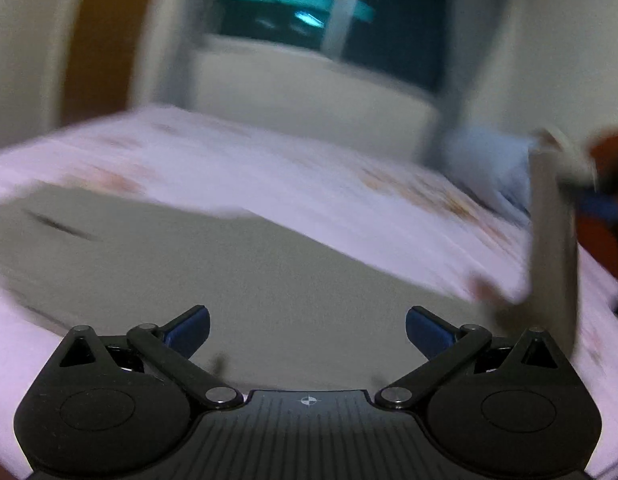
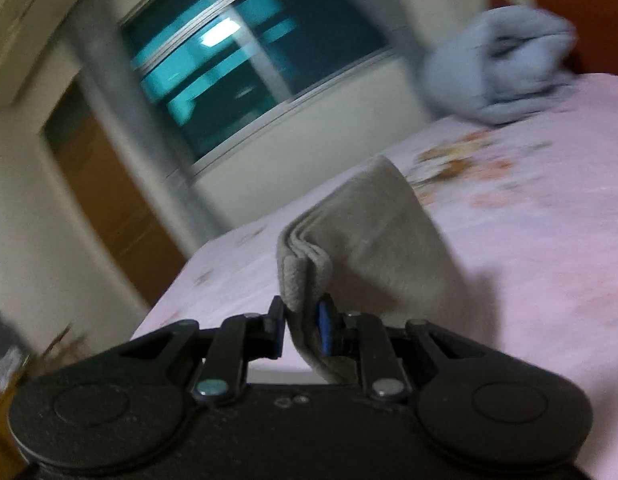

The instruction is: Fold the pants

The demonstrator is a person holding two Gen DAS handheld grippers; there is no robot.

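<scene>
Right claw (image 2: 303, 326) clenched on pants (image 2: 373, 236) hem, cloth running forward from it | left claw (image 1: 307, 330) released, hovering over pants on bed (image 1: 309, 176) | right nearer lifted end | blue cloth (image 2: 497, 68) beyond pants

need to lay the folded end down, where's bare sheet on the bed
Bare pink sheet lies right of the grey pants held by the right gripper, short of the blue bundle. Another strip lies beyond the pants, toward the window wall. Under the open left gripper, pants cover it.
</scene>
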